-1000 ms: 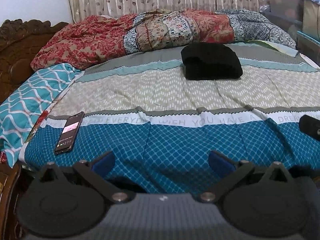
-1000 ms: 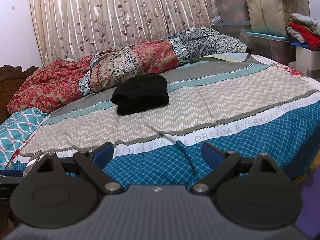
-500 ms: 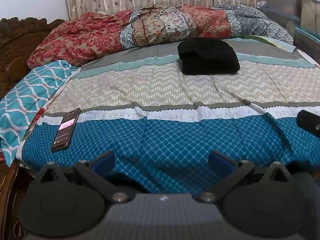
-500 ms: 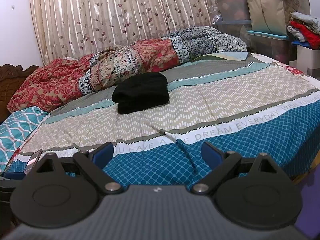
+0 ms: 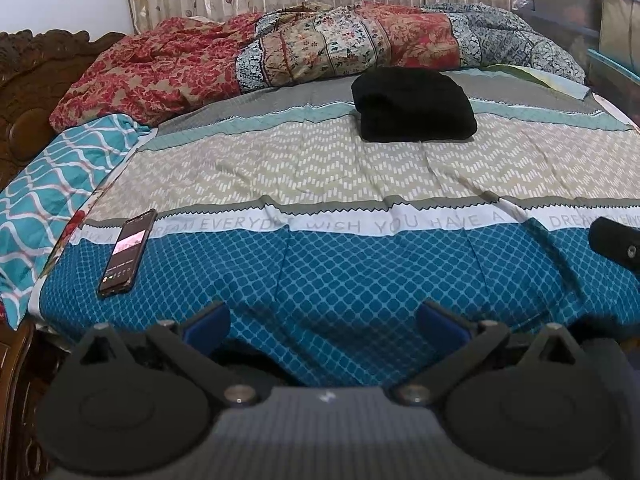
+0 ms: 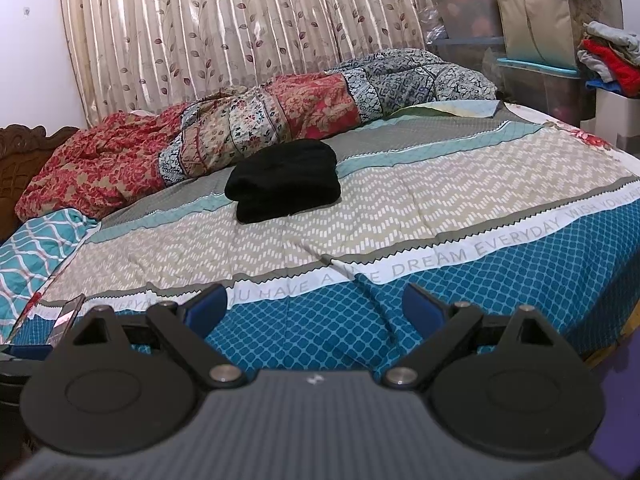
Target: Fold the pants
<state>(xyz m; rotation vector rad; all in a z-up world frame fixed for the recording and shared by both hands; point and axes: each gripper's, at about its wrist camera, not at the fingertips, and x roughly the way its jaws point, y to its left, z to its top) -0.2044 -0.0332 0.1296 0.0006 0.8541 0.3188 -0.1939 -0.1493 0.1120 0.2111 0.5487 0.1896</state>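
Black pants lie folded in a compact stack on the far half of the bed, by the rolled quilt; the right wrist view shows the same pants left of centre. My left gripper stands open over the bed's near blue edge, far from the pants, with nothing between its blue pads. My right gripper is open too, empty, above the same near edge. A black part of the right gripper shows at the right edge of the left wrist view.
A phone with a lit screen lies on the bedspread near the left edge. A patterned quilt is bunched along the far side before the curtain. Teal pillow at left; carved headboard; storage boxes and clothes at right.
Both grippers have drifted slightly back and up from the bed, so the pants and phone sit a little higher in view. Both stay open and empty.
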